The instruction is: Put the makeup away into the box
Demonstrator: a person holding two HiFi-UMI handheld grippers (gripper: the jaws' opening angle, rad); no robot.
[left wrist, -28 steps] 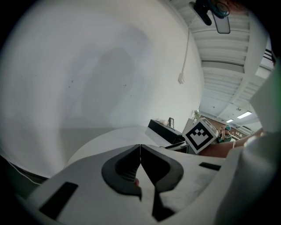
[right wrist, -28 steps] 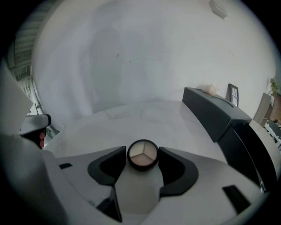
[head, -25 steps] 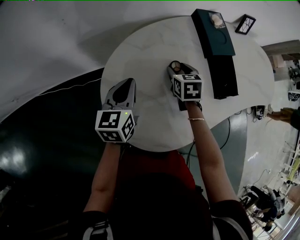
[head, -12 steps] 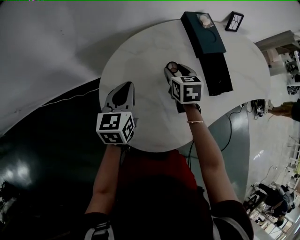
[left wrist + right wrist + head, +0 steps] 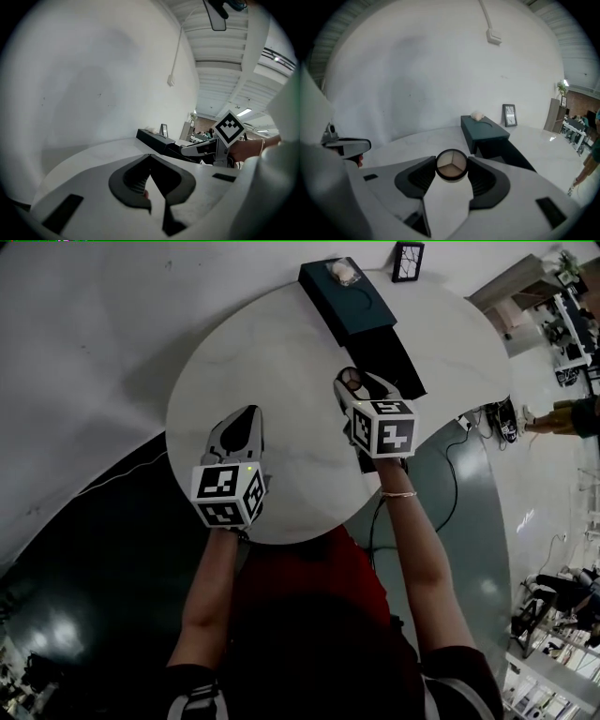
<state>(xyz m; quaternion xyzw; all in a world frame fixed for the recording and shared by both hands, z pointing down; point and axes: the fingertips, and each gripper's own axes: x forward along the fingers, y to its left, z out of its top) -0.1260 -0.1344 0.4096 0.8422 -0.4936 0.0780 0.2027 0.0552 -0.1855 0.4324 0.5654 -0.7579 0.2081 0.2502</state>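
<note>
right gripper [image 5: 355, 382] clamped on round eyeshadow compact [image 5: 451, 165], over the white table [image 5: 281, 352]. dark teal box [image 5: 349, 298] lies at twelve o'clock of the compact, apart from it. left gripper [image 5: 247, 414], at eight o'clock: jaws together, nothing between.

The right tool [image 5: 451, 167] grips a round compact [image 5: 451, 164] between its two dark pads, and the compact's face shows three wedges of beige and brown powder. At one o'clock from the compact a dark teal box [image 5: 485, 129] stands on the white bench [image 5: 412, 140], with a black part [image 5: 506, 155] reaching out of its near end and a small pale lump [image 5: 477, 115] on top. A framed picture [image 5: 509, 115] stands at two o'clock just beyond the box, and the left tool [image 5: 347, 145] juts in at nine o'clock.
</note>
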